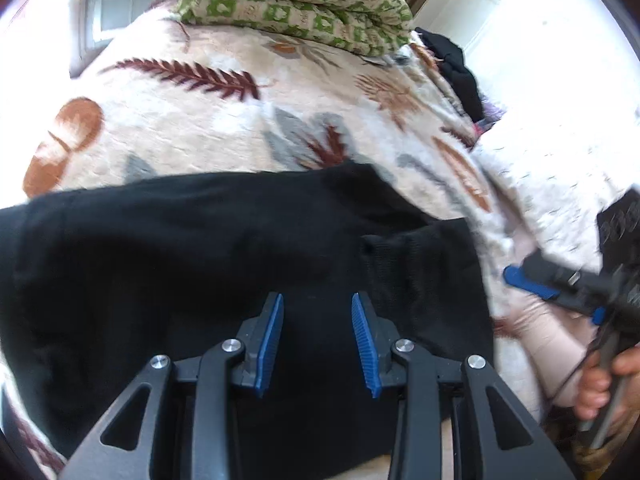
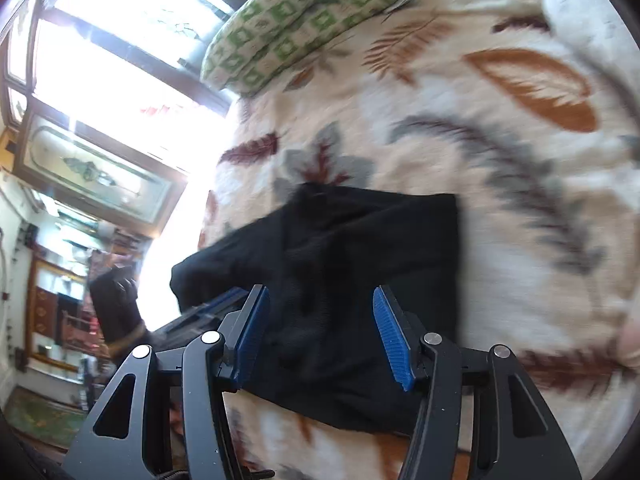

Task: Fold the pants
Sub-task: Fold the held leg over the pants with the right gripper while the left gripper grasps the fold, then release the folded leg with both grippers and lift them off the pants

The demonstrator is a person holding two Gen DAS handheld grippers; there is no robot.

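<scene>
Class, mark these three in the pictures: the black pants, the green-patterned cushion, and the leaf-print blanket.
black pants (image 1: 200, 248): left wrist view, on the flat middle of the cloth.
green-patterned cushion (image 1: 296, 4): left wrist view, on its front face.
leaf-print blanket (image 2: 500, 152): right wrist view, on a bare stretch beyond the pants.

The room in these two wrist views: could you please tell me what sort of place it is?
Most likely a bedroom at home: black pants lie on a leaf-patterned blanket, with a folded green quilt beyond and a window alongside.
</scene>
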